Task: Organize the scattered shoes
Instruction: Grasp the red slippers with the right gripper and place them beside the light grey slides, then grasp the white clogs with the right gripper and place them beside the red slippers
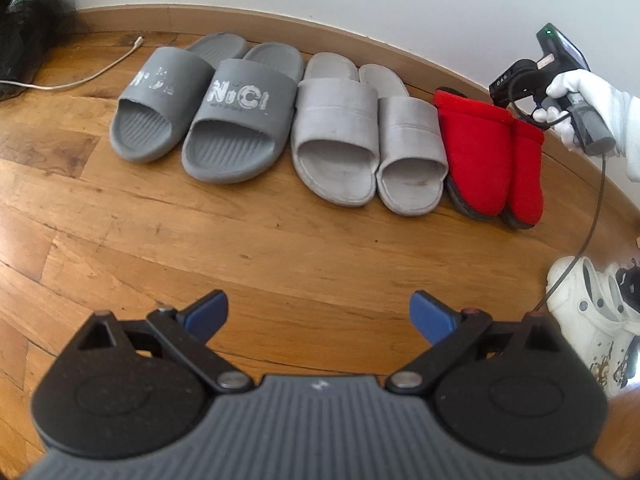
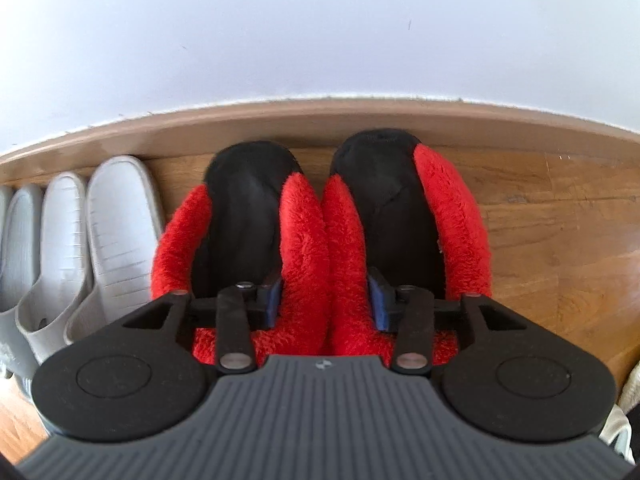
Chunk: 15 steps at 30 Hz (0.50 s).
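Note:
Three pairs stand in a row along the wall: dark grey slides (image 1: pixel 200 120), light grey slides (image 1: pixel 368 136), and red plush slippers (image 1: pixel 492 156). My left gripper (image 1: pixel 320 316) is open and empty, hovering over bare floor in front of the row. My right gripper (image 2: pixel 324 300) is closed on the two adjoining inner walls of the red slippers (image 2: pixel 320 240), one finger inside each slipper's black opening. The right gripper body also shows in the left wrist view (image 1: pixel 560 80), held in a white-gloved hand above the red pair.
A wooden skirting board (image 2: pixel 320 120) and white wall run behind the shoes. White clogs with charms (image 1: pixel 592 320) lie at the right. A white cable (image 1: pixel 80 80) and dark fluffy object (image 1: pixel 28 32) are at the far left. The light grey slides (image 2: pixel 80 240) sit left of the red pair.

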{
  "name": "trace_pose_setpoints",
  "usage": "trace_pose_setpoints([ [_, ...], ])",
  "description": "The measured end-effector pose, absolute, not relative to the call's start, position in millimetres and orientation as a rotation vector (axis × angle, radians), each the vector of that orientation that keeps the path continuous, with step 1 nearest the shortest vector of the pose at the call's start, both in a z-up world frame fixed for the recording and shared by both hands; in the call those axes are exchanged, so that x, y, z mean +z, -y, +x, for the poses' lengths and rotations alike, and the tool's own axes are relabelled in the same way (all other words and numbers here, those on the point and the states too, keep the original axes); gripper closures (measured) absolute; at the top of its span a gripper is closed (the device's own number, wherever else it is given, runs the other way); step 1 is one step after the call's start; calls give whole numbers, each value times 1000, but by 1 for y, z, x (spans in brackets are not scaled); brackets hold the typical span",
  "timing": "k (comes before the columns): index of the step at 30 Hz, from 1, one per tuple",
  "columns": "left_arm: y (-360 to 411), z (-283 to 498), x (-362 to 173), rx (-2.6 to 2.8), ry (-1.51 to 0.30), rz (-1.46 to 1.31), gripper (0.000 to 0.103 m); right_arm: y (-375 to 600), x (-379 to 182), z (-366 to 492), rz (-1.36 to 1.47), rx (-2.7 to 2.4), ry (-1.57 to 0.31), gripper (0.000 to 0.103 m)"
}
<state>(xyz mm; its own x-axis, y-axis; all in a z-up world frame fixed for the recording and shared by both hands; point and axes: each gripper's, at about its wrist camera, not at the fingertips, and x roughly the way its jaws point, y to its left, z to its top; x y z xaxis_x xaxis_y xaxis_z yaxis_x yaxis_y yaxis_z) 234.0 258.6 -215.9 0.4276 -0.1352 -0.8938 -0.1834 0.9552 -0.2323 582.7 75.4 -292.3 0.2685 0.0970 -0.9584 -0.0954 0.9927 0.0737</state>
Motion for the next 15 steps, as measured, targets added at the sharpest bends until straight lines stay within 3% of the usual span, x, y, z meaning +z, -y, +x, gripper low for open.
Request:
trace_pose_setpoints([
  [6, -251, 226, -215, -5, -1137, -314, 5, -33, -219, 532, -3, 285, -1225, 19],
  [11, -246, 221, -219, -17, -1160, -331, 5, 53, -202, 461, -146, 242, -1282, 18],
  [15, -238, 219, -220, -33, -1167, -316, 5, 132, -249, 402, -216, 115, -1443, 20],
])
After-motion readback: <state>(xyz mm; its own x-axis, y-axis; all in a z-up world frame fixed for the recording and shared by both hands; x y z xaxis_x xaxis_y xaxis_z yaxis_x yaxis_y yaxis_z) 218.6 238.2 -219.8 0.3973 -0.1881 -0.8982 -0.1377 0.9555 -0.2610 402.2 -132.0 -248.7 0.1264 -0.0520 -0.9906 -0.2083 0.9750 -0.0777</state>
